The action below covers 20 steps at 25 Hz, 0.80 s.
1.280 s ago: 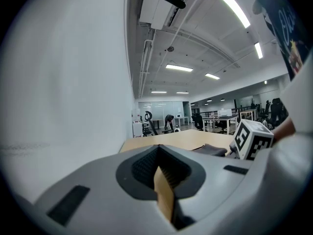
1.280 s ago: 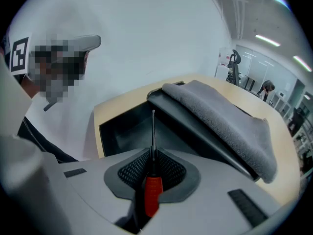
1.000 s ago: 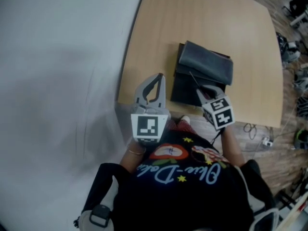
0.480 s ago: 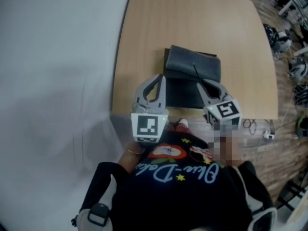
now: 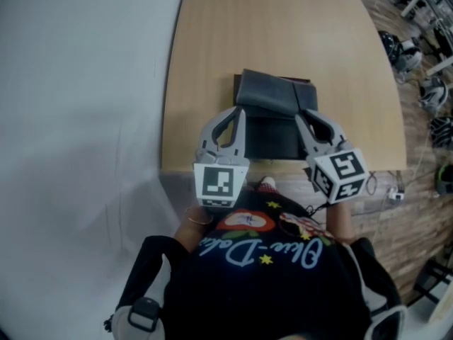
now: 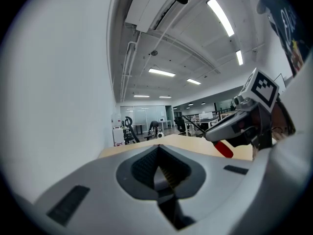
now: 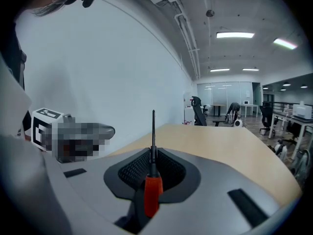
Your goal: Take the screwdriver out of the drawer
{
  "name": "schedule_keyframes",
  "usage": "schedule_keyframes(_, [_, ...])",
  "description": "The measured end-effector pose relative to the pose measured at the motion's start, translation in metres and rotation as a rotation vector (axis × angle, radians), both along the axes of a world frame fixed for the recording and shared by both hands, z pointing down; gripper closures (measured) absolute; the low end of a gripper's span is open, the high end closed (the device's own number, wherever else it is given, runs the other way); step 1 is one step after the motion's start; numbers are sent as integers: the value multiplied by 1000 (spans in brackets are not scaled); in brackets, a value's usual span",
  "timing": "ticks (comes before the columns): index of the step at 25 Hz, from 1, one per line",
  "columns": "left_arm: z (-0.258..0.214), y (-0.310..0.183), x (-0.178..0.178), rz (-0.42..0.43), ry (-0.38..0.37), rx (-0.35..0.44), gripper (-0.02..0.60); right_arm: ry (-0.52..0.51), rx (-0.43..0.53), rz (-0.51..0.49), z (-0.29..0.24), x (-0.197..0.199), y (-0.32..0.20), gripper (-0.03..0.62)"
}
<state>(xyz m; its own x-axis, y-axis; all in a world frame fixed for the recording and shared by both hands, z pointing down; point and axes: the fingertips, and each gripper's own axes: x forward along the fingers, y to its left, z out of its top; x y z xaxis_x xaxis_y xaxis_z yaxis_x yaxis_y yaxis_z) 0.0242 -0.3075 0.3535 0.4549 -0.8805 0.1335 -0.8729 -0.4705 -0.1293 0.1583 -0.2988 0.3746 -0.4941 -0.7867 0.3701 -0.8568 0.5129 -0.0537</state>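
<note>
The right gripper [image 7: 152, 166] is clamped on the screwdriver [image 7: 151, 192], so the tool is in its jaws, above the front right corner of the open drawer [image 5: 272, 139] and seemingly clear of it. The red handle sits nearest the jaws' root, and the thin dark shaft runs straight out past their tips (tip shape too small to tell). The left gripper [image 6: 157, 148], its jaws together on nothing, hangs at the drawer's front left corner.
</note>
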Motion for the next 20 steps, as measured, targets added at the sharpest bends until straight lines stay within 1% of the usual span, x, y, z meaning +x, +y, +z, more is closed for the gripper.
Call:
schedule_keyframes(5, [0,2,2,3,1,-3,581,-7,26,22,-16,2,1,545])
schedule_keyframes(12, [1,4,0,3,3,-6,581,-37,24,24,-16,2,2,545])
schedule_keyframes(16, [0,6,-2,0,5,-3,581,-37,32,19,-20,1,4,545])
schedule_keyframes(20, [5,8,-5,3,-19,-1,581,-48,36,16,-18,0,6,545])
